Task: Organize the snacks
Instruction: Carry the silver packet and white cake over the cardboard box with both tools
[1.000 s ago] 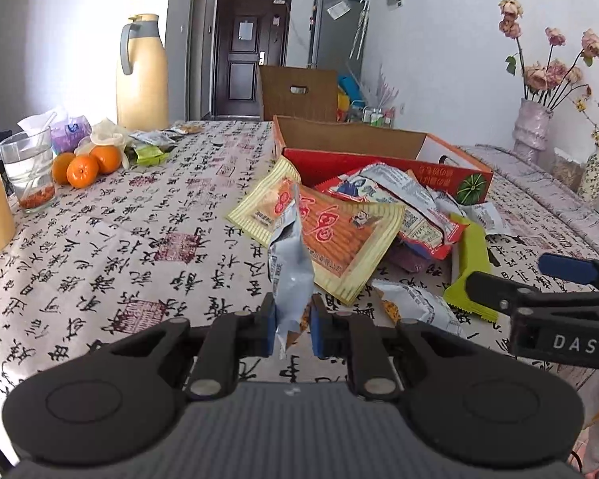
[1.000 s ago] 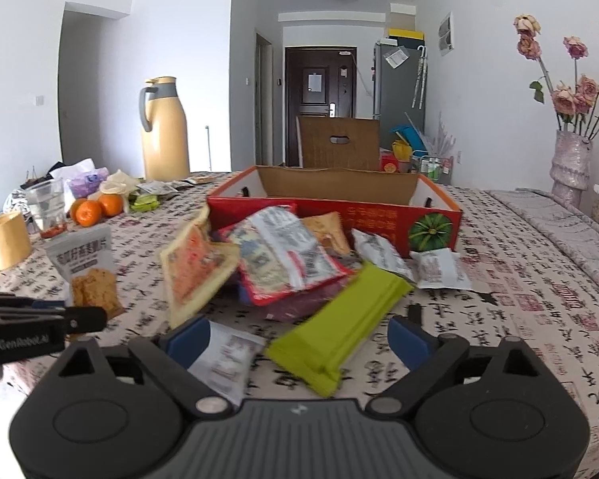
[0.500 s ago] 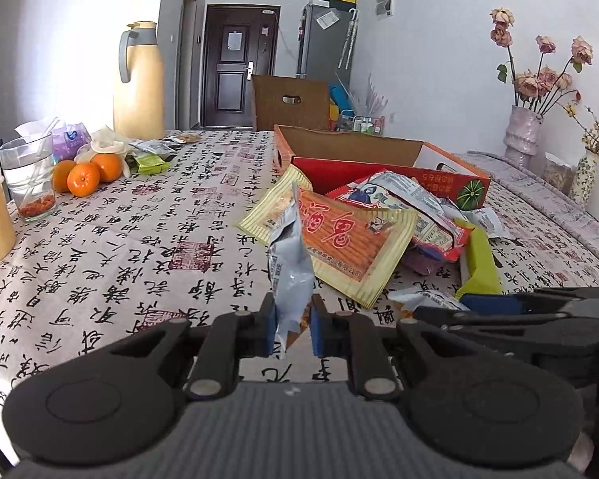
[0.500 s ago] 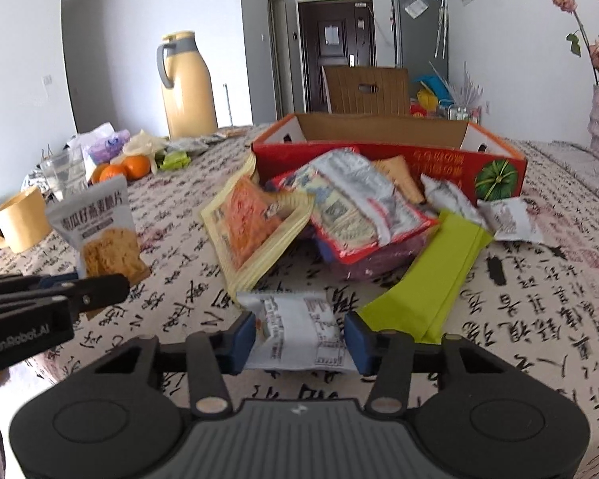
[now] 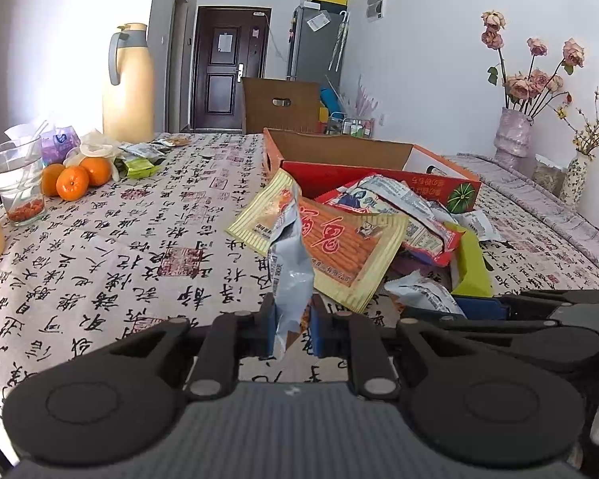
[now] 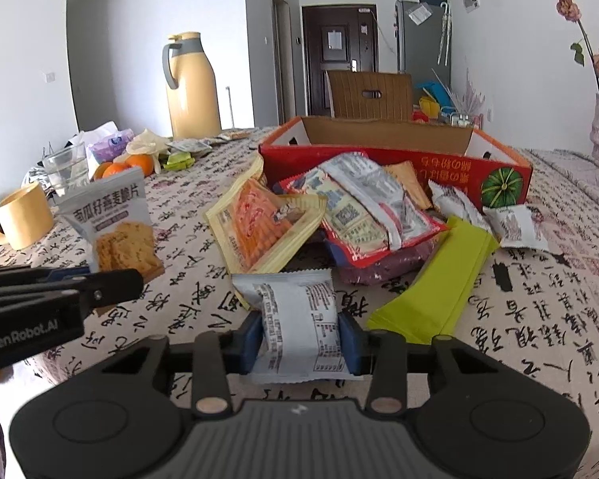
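The tablecloth-covered table (image 6: pixel 559 279) bears a red cardboard box (image 6: pixel 395 155), apparently empty, with most snacks heaped against its front, so sorting looks barely begun. The left gripper (image 5: pixel 292 321) clamps a cracker packet (image 6: pixel 116 223); the right gripper (image 6: pixel 301 337) is closing on a small white packet (image 6: pixel 295 307) lying on the cloth

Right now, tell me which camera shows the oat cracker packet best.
The right wrist view. There the oat cracker packet faces the lens, its printed front and cracker picture readable above the left claw. The left wrist view shows the same packet only edge-on, crumpled between that claw's pads.
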`<move>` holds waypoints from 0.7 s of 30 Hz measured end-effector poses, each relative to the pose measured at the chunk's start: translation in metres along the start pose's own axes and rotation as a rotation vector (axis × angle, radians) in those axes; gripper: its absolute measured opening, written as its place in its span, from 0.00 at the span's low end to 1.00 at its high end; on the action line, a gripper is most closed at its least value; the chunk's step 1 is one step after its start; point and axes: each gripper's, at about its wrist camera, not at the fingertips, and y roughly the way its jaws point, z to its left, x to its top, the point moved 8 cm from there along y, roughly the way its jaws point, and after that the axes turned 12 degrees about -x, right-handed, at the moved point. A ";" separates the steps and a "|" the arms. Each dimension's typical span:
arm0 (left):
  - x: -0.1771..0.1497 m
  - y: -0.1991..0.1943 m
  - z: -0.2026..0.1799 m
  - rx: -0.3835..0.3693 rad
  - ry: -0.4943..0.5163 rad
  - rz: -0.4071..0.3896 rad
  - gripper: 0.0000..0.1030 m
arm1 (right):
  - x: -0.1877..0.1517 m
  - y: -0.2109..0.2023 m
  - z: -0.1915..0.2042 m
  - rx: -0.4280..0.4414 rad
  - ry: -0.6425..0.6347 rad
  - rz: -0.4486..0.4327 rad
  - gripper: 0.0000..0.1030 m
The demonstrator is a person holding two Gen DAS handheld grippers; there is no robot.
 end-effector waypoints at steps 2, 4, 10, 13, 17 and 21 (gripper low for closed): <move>0.003 -0.001 -0.003 -0.002 0.003 -0.004 0.16 | 0.002 -0.004 -0.001 0.003 -0.001 -0.013 0.39; 0.007 -0.002 -0.006 -0.003 0.007 -0.011 0.16 | 0.004 -0.007 -0.003 0.008 -0.001 -0.025 0.39; 0.024 -0.003 -0.015 0.002 0.015 -0.036 0.16 | 0.015 -0.018 -0.010 0.022 0.006 -0.071 0.39; 0.032 -0.001 -0.019 0.003 0.022 -0.042 0.16 | 0.022 -0.020 -0.014 0.029 0.010 -0.088 0.39; 0.044 0.006 -0.024 0.004 0.028 -0.047 0.16 | 0.034 -0.019 -0.022 0.031 0.024 -0.111 0.39; 0.059 0.016 -0.029 -0.001 0.035 -0.054 0.16 | 0.048 -0.014 -0.032 0.027 0.038 -0.130 0.39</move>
